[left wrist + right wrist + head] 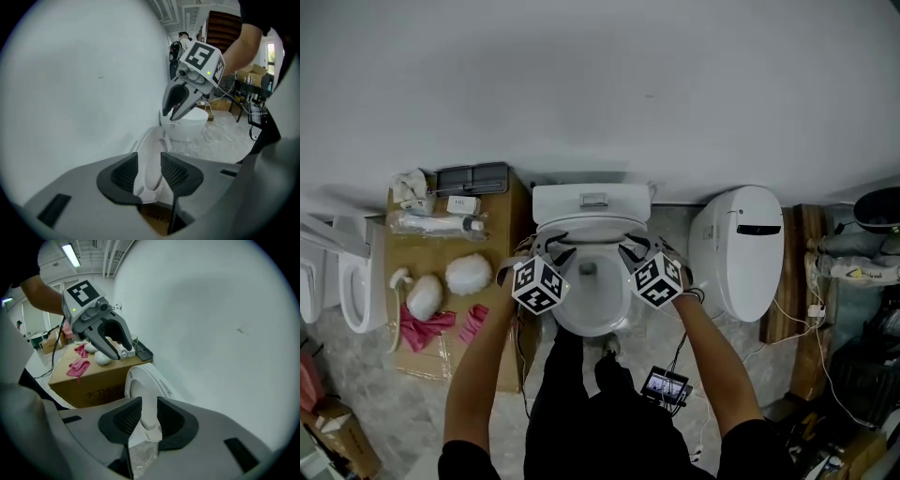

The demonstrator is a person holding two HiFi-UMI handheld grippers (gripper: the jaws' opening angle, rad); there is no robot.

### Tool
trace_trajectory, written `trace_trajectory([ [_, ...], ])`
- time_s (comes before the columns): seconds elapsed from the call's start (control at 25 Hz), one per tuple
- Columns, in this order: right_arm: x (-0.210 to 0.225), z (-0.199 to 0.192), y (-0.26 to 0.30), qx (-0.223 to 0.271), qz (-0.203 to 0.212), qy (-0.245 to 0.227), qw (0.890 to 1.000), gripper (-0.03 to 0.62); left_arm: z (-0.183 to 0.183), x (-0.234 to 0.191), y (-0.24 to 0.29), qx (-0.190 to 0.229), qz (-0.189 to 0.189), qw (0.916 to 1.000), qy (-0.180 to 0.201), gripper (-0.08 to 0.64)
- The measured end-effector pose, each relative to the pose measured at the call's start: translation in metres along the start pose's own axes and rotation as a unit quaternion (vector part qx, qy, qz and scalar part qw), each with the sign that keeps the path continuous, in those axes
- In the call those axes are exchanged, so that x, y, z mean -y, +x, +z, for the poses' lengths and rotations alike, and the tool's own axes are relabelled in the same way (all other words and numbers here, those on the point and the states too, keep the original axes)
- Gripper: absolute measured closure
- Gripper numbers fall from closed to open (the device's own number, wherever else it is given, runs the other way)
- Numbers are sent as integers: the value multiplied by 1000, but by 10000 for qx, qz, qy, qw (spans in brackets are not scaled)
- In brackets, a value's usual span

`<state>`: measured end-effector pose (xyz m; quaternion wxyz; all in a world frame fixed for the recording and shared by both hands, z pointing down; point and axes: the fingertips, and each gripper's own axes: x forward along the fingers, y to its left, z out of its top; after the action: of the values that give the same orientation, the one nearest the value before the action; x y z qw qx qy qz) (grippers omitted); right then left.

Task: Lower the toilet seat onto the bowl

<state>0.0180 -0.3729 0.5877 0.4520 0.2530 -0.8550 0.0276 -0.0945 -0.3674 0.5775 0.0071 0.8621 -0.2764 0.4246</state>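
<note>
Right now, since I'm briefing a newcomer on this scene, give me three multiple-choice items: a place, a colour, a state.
1. The cardboard box stands: A) on the person's left of the toilet; B) on its right; C) behind it.
2. The cloths on the box are: A) blue; B) pink; C) green.
3. The toilet seat is: A) flat on the bowl; B) raised upright; C) removed.
Answers: 1 A, the head view shows it left; 2 B, they look pink; 3 B, it stands on edge in both gripper views.

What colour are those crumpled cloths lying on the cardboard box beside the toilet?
Bright pink. The cloths show best in the head view.
</note>
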Motion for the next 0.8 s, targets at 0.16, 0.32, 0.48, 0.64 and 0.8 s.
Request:
trace_trajectory([
  [0.16,13,-8,27,-324,22,-366,9988,468,-15,-7,22,-329,-156,9987,359,403],
  [0.32,22,-14,47,-544,-20,-760,9956,463,-25,-11,37,-540,-216,9966,589,391],
  [0.48,25,-13,60,-660,13,-959,9932,463,-29,-17,48,-674,-228,9948,735,388],
  [0.64,22,-14,71,-757,64,-1072,9913,465,-25,-13,57,-648,-303,9940,824,390],
  [0.8,25,-15,73,-739,25,-1074,9915,476,-19,-11,64,-626,-323,9939,853,390],
])
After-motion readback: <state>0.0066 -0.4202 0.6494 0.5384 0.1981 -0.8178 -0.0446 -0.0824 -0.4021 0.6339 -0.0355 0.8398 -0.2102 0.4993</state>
